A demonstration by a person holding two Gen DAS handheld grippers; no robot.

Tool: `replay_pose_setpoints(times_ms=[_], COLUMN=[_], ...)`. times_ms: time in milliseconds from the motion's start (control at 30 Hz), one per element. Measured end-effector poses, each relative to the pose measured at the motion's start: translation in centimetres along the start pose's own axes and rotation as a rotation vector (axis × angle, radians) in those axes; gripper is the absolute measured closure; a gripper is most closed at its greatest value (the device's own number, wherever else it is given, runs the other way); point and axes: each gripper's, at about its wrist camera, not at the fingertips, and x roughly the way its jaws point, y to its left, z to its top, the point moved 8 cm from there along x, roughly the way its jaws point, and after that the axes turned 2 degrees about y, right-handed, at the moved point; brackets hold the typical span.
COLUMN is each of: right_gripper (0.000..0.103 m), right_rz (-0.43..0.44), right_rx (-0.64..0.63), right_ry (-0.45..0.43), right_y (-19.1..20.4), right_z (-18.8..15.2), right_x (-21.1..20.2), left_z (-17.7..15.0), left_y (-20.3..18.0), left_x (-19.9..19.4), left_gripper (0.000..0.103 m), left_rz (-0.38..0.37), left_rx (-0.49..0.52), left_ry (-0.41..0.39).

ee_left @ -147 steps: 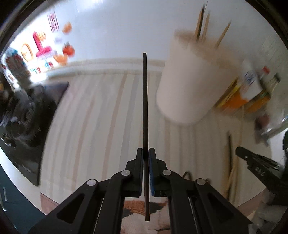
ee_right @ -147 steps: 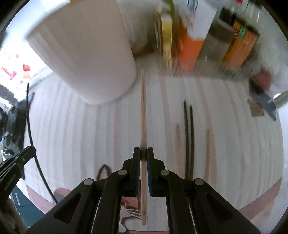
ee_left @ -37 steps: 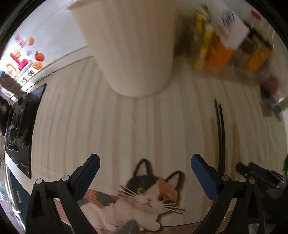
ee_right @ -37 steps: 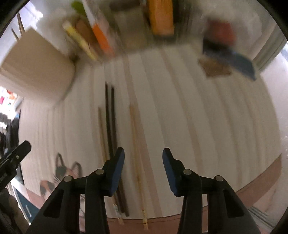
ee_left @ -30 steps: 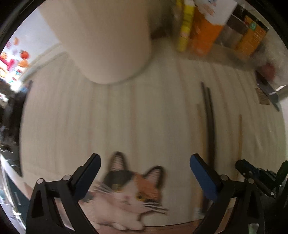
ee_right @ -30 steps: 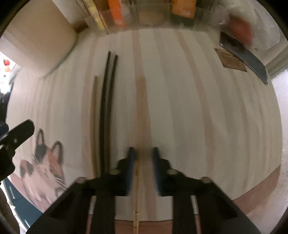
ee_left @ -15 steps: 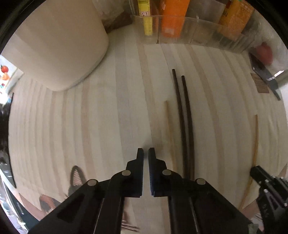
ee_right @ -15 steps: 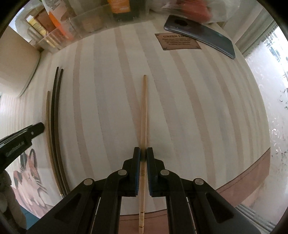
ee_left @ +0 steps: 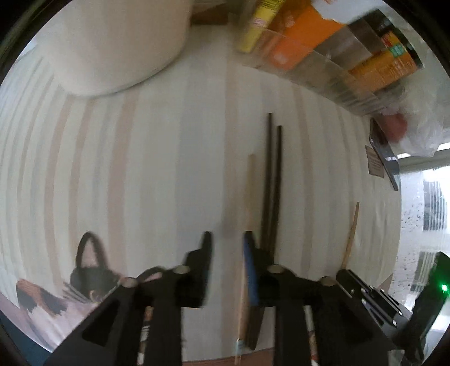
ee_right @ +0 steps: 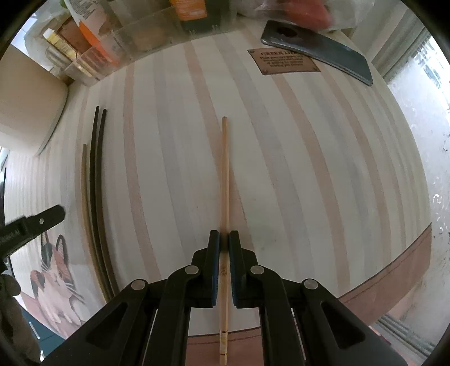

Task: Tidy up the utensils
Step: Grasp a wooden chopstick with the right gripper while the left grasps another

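**Chopsticks on the striped mat, one clamped in the right gripper**

A striped mat covers the whole work surface, with a cat picture printed at its near left corner. At far left stands a big cream tub; only its lower wall shows, so its contents cannot be told. Along the far edge runs a clear plastic organizer holding packets and boxes, among them an orange carton and a yellow tube. To the right of it a dark phone lies flat, with a small brown plaque just in front.

On the mat, a pair of black chopsticks lies side by side, pointing away, with a brown wooden chopstick just to their left. Well to the right lies a pale bamboo chopstick, and the right gripper has its fingers pressed together on it near the thicker end.

The left gripper hovers over the mat with its fingers a little apart, gripping nothing; the brown wooden chopstick passes close by its right finger.
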Motion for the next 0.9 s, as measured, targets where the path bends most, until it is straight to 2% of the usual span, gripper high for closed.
replay_pose_setpoints(times_ms=[67,133,167,200,233,300,367,533,633,767,900], right_gripper=[0.096,0.096,0.096,0.096,0.096,0.096,0.096,0.096,0.096,0.096,0.096], right_rz=[-0.010,-0.020,-0.025,-0.029,-0.034,-0.044,-0.057,-0.062,-0.034,0.054,0.169], right_rx=[-0.006,-0.010,-0.010,-0.008,-0.007,-0.004,-0.006,-0.006,-0.014,-0.032,-0.108], right_ry=[0.002,0.005,0.005,0.005,0.004,0.003,0.001,-0.003,-0.007,-0.007,-0.008], right_y=[0.3,-0.1,1.1,0.8,0.7,0.2,0.6,1.9,3.3,6.0,11.8], right_z=[-0.9,-0.9,-0.8,-0.9,-1.1,-0.6,-0.6,-2.3,-2.5,-2.9,-3.1], right_x=[0.1,-0.2,0.3,0.1,0.0,0.1,-0.2,0.0,0.2,-1.7,-4.6], left_z=[0.0,0.3,0.8,0.6,0.5,0.2,0.0,0.0,-0.4,-1.0,-1.5], left_y=[-1.1,-2.3,-2.7,-3.0,-3.2,-3.2,-2.9,1.1,4.7,9.8,13.7], left_x=[0.5,1.0,1.1,1.4,1.6,1.8,2.0,1.1,0.3,-1.5,-2.2], left_gripper=[0.074,0.074,0.075,0.079,0.089,0.098,0.098,0.099,0.099,0.099,0.099], left_rz=[0.025,0.095,0.126,0.175,0.213,0.242,0.264,0.334,0.359,0.392,0.410], left_rx=[0.027,0.081,0.106,0.145,0.164,0.195,0.199,0.192,0.142,0.071,0.000], left_ry=[0.006,-0.006,-0.010,-0.019,-0.029,-0.052,-0.055,-0.064,-0.059,-0.073,-0.071])
